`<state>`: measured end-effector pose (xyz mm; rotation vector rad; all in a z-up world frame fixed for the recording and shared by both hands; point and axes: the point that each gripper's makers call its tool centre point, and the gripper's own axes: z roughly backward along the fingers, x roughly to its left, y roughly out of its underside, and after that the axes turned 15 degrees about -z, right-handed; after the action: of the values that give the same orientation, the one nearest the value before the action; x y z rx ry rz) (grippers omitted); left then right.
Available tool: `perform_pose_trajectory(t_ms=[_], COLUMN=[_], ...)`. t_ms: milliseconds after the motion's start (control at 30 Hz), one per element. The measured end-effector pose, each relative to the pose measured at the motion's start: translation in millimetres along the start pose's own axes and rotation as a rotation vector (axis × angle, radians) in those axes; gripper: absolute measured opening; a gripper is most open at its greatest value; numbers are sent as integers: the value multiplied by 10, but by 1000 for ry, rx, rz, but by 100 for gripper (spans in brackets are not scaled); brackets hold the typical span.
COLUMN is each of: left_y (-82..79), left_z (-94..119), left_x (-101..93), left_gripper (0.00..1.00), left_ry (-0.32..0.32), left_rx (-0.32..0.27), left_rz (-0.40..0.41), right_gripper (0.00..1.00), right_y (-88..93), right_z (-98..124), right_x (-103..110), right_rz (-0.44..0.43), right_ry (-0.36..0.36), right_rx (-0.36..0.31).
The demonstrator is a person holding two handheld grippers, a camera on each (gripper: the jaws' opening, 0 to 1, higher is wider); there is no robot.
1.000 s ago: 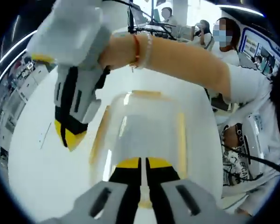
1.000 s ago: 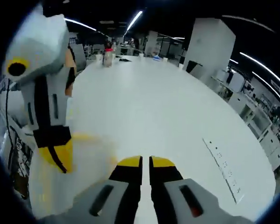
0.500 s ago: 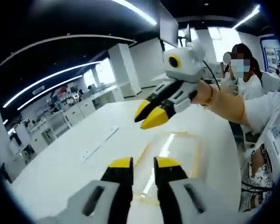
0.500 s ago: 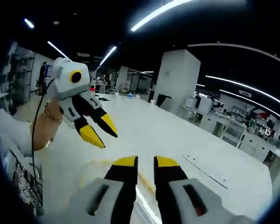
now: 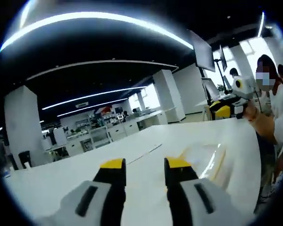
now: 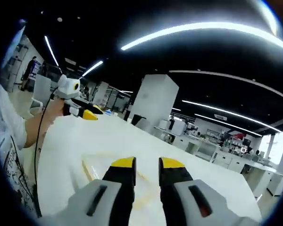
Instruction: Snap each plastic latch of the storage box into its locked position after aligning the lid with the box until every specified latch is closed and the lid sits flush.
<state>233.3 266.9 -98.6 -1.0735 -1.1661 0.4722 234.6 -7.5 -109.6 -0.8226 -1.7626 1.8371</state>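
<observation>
Now both grippers have lifted off the storage box (image 5: 212,157), left gripper (image 5: 142,165) and right gripper (image 6: 146,163), fingers parted and empty. The box lies on the white bench (image 5: 61,179) at two o'clock of the left gripper's fingers. Latching looks finished, though no latch is clearly visible.

1. From my left gripper view, the storage box (image 5: 212,157) reads as a pale translucent shape against the white table (image 5: 61,174); I can't make out its latches
2. In my right gripper view, the box is a faint outline with yellowish edges, its near end hidden behind the right gripper (image 6: 146,163)
3. Far shelves are too small to read
</observation>
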Motion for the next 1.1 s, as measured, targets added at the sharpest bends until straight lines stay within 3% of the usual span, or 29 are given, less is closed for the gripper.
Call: perform_pose_trajectory(t_ms=[67,200,367,467,567,667,867,1100], left_y=[72,202,442,552,684,737,778,756], left_z=[84,187,222,204,223,256,301,381], left_x=[78,155,212,241,229,245,327,406], left_gripper=[32,33,33,34,34,34,35,35], left_ry=[-69,-170,-256,-270,-282,-286,-315,-345], left_rx=[-15,-51,-67,-66,-21,-23,-27,-64], left_rz=[-2,35,85,98,61,72,83,96], right_gripper=[20,21,21,21,21,21,21,21], right_y=[74,153,297,343,393,429,418,434], right_z=[159,506,704,722,723,759,847,829], right_x=[-109,-359,-561,-582,-595,-593,-656,-624], right_rz=[-7,-80,-94,-43,-21,-9,-26,-14], right_ry=[52,170,277,296,321,338,400,407], right_rx=[-17,-125,-229,-256,-295,-286,-319,-314])
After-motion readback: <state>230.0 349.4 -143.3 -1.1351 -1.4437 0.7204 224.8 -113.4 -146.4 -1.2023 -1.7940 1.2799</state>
